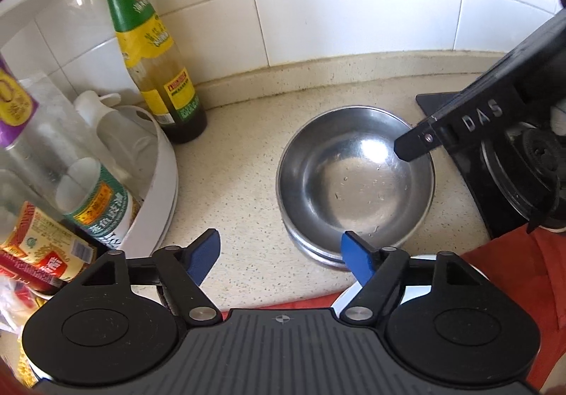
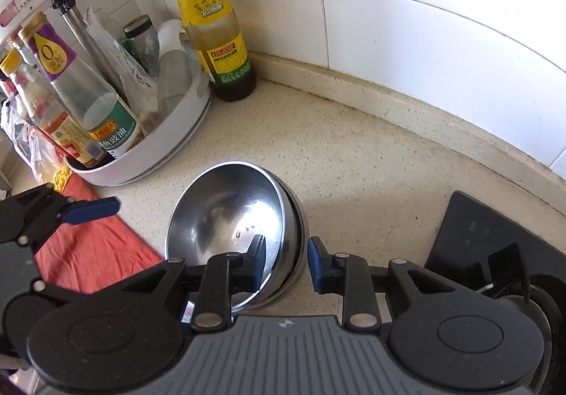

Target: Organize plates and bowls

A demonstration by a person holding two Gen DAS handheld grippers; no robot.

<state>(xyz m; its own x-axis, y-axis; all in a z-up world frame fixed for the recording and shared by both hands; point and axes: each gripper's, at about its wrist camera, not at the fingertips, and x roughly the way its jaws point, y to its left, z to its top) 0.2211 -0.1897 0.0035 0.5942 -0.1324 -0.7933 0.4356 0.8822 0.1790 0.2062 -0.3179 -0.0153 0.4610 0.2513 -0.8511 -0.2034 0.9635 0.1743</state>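
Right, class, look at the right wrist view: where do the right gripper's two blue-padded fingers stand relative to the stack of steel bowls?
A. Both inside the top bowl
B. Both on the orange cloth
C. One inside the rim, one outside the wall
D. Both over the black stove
C: in the right wrist view the right gripper straddles the rim of the shiny stainless steel bowls, one finger inside, the other outside, with a gap showing.

Strong daylight is being thrown across the white wall tiles (image 2: pixel 442 23), which are being overexposed at upper right. Glare is being reflected inside the steel bowl (image 1: pixel 353 182). Straight lines are being curved by fisheye distortion toward the edges.
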